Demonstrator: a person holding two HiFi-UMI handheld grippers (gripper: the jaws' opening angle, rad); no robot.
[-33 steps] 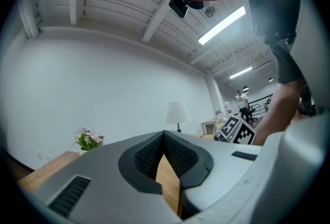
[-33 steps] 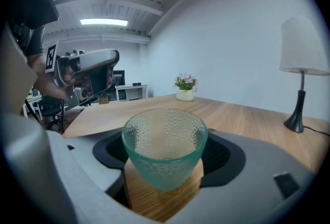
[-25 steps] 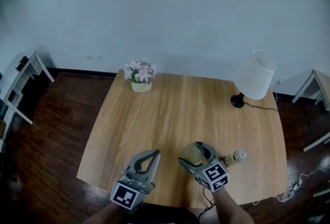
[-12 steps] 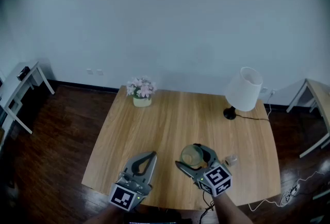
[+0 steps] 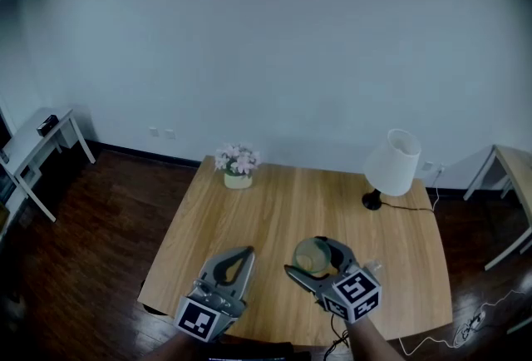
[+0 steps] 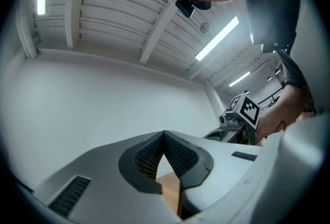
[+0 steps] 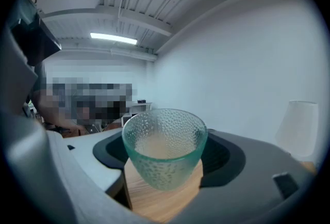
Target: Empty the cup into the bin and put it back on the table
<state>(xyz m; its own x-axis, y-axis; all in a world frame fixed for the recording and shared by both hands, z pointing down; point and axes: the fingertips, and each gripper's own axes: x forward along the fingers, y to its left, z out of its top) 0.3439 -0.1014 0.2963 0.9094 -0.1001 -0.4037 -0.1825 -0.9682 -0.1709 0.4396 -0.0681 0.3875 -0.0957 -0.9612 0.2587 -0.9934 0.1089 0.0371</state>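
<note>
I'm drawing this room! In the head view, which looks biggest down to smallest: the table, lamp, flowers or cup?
1. table
2. lamp
3. flowers and cup look about the same size. The cup is nearer the camera, so I can't rank those two.

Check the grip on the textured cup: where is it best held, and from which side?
Across the mid side wall, coming in level from the side, as the right gripper does. The cup stands upright, mouth open, tapering toward its base, so fingers on opposite flanks below the rim should hold it and leave the mouth free for tipping out.
</note>
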